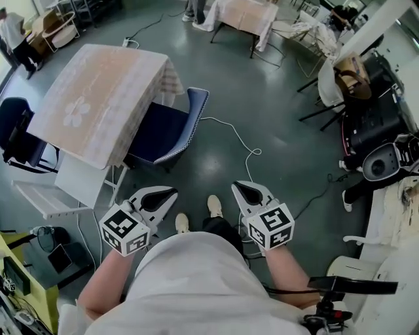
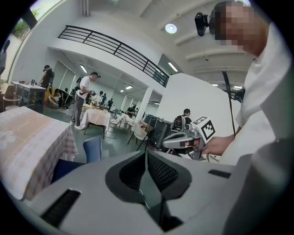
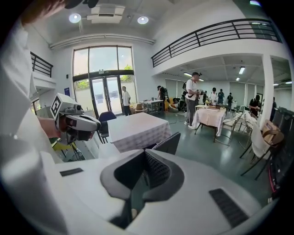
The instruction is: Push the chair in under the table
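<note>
A blue chair (image 1: 167, 127) stands at the near right side of the table with the pale checked cloth (image 1: 105, 98), its seat partly under the cloth and its back toward me. My left gripper (image 1: 160, 195) and right gripper (image 1: 249, 193) are held in front of my body, both well short of the chair and touching nothing. Each has its jaws together with nothing between them. In the left gripper view the chair back (image 2: 93, 148) shows beside the table (image 2: 27, 142). In the right gripper view the chair (image 3: 167, 143) is just past the shut jaws.
A white cable (image 1: 239, 141) runs across the green floor beside the chair. A dark chair (image 1: 19, 137) and a white shelf (image 1: 59, 193) stand left of the table. Another clothed table (image 1: 245, 16) is at the back, with chairs and equipment (image 1: 366, 118) on the right.
</note>
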